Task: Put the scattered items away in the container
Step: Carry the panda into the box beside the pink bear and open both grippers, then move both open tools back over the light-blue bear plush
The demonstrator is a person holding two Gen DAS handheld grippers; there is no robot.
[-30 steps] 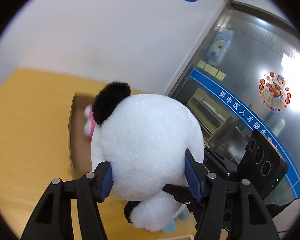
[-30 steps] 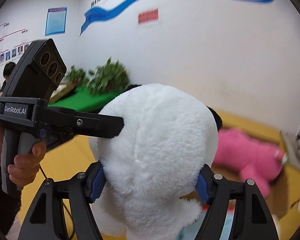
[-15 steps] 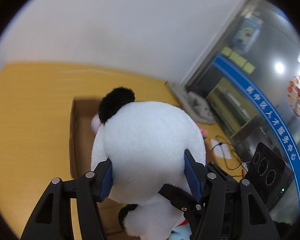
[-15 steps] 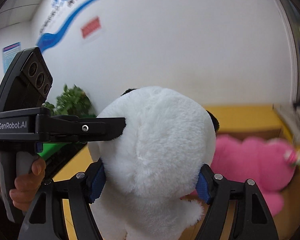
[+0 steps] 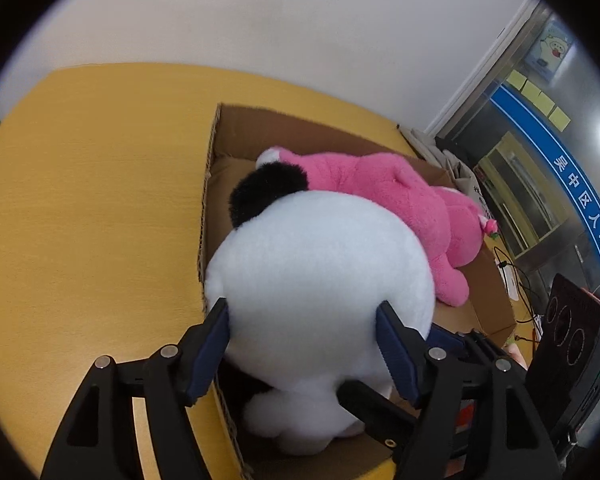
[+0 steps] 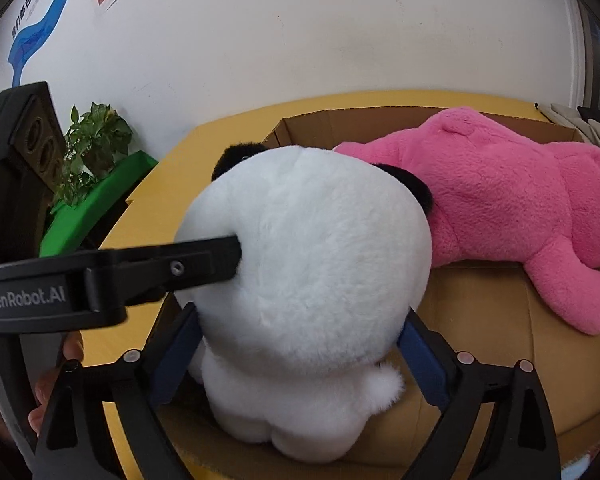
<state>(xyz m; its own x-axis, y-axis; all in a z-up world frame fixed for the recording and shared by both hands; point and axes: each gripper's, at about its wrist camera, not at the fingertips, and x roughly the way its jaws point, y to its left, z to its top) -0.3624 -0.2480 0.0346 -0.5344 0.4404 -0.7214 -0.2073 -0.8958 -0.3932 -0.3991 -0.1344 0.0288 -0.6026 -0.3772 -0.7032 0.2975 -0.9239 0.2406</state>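
While I hold the panda toy over the cardboard box, both of my grippers squeeze its big white head. My left gripper has its blue pads pressed into the two sides of the head, so it is only partly closed around the soft fur. My right gripper does the same from the other side, with its pads sunk into the fur. The panda's bottom is down inside the near end of the box, but I cannot tell if it touches the floor of the box. A pink plush toy lies flat in the box, just behind the panda and touching it. The box sits on a yellow table. A green plant stands well to the left of the box, by the white wall.
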